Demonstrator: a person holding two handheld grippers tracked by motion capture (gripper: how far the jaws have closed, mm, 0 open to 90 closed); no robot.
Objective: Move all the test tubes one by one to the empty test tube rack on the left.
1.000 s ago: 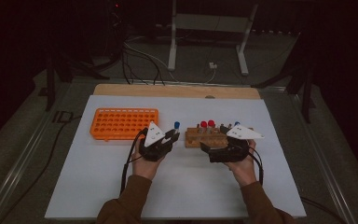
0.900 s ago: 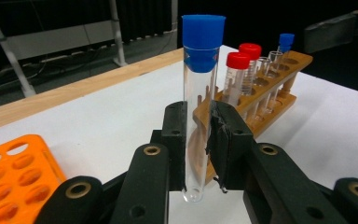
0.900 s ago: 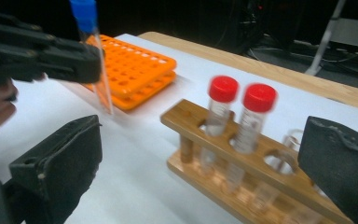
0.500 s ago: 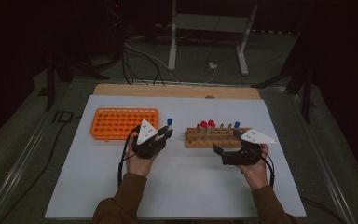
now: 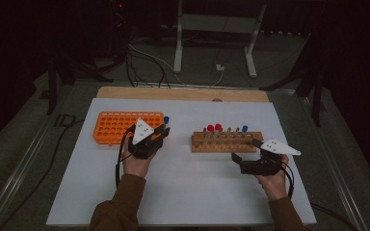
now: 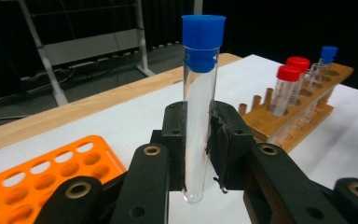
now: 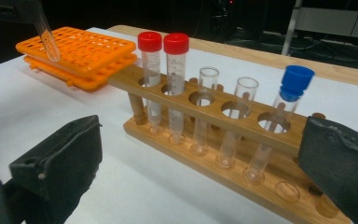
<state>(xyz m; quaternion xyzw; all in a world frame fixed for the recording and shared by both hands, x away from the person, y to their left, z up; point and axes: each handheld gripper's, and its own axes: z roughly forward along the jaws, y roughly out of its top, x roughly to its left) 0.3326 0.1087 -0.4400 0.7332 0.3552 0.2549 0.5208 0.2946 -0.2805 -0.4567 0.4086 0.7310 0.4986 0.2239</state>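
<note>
My left gripper is shut on a clear test tube with a blue cap. It holds the tube upright just off the right end of the orange rack. The wooden rack carries two red-capped tubes, two uncapped tubes and a blue-capped tube. My right gripper is open and holds nothing. It sits on the near side of the wooden rack, towards its right end, with its jaws pointing left.
Both racks stand on a white mat that covers the table. A wooden board runs along the far edge. Beyond it are cables and a metal stand on the floor.
My left gripper has carried the blue-capped tube left, away from the wooden rack and up to the orange rack. My right gripper has drawn back to the right and nearer the person.
</note>
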